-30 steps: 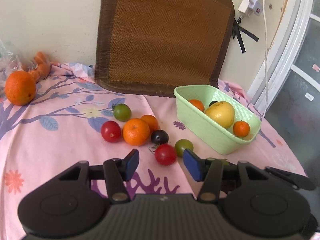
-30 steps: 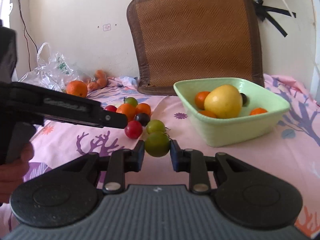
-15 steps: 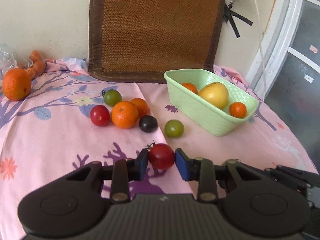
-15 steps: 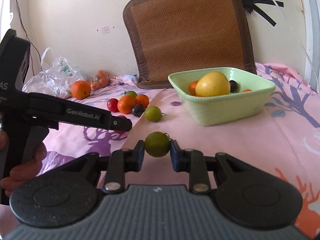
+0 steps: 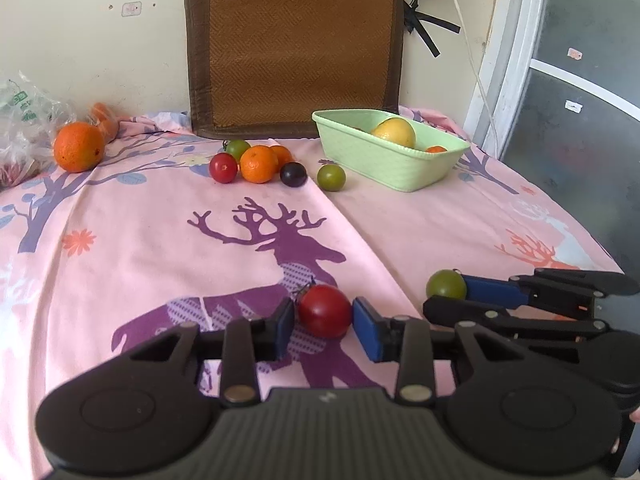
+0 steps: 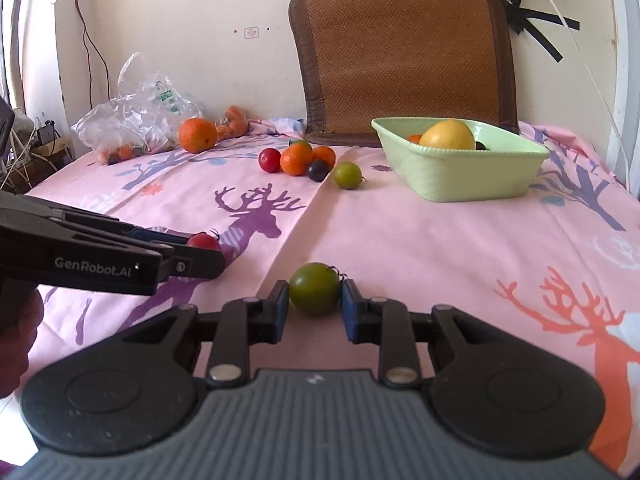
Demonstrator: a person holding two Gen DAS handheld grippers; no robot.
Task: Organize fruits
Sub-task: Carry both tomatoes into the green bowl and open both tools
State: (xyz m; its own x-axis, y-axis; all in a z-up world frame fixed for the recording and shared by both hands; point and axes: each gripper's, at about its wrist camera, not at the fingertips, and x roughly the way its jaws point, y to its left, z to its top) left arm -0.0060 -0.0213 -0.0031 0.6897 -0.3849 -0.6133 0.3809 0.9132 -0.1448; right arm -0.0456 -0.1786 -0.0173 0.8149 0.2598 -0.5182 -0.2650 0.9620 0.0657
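Table (image 5: pixel 420 232) with pink deer cloth: both tongs now pulled back to near edge, well apart from loose fruit cluster they were close to one second ago. Green basket (image 6: pixel 460 184) at far right holds yellow fruit and small oranges. Left tongs (image 5: pixel 323 322): red tomato (image 5: pixel 324 311) between pads, jaws opening slightly, pads seem touching. Right tongs (image 6: pixel 315 306) clamped on green tomato (image 6: pixel 315 288). Judgement: two fruits are lifted out, sorting spot comes next.
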